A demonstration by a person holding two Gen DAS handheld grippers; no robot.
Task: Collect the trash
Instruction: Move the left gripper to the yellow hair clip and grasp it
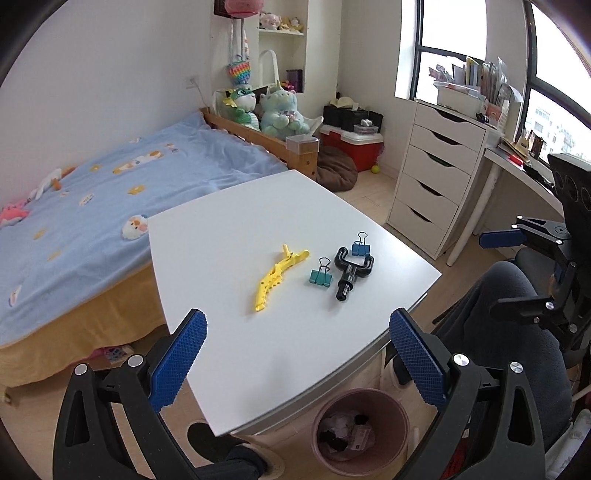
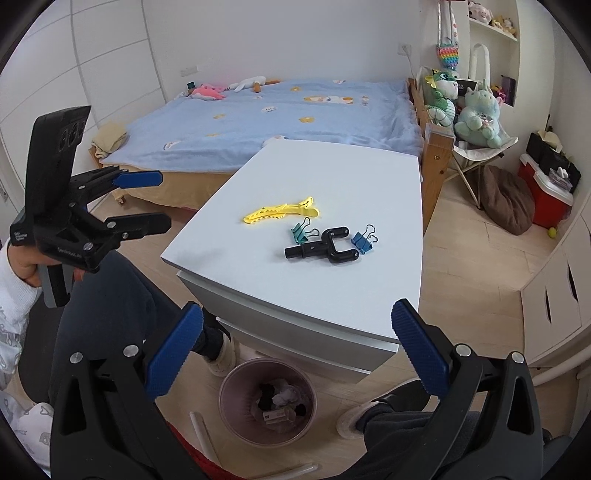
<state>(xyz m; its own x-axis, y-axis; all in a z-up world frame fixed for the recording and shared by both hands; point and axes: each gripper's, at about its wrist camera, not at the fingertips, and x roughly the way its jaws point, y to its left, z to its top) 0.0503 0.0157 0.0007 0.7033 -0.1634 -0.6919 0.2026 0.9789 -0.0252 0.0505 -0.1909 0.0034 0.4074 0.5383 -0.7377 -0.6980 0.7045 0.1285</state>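
Both grippers, left (image 1: 297, 354) and right (image 2: 297, 345), are held wide and empty. Yellow clip (image 1: 277, 276) lies on bench (image 1: 258, 206), long axis toward left fingers, nearer them; bin (image 1: 360, 430) below.

A small bedroom with white walls (image 2: 258, 40) and a pale wood floor (image 2: 476, 258) holds a wooden-framed bed (image 1: 258, 134) under a blue blanket (image 2: 280, 122) along one wall, with stuffed toys (image 1: 280, 110) sitting at its foot and built-in white shelves (image 1: 282, 33) above them. A white table (image 1: 266, 266) stands just beside the bed, and on the far side a white chest of drawers (image 1: 432, 177) stands against a curved white desk (image 1: 524, 177) below dark-framed windows (image 1: 450, 26) that let in bright daylight. A red cooler (image 1: 354, 147) and a brown cushion (image 1: 338, 168) lie in the corner near the drawers.
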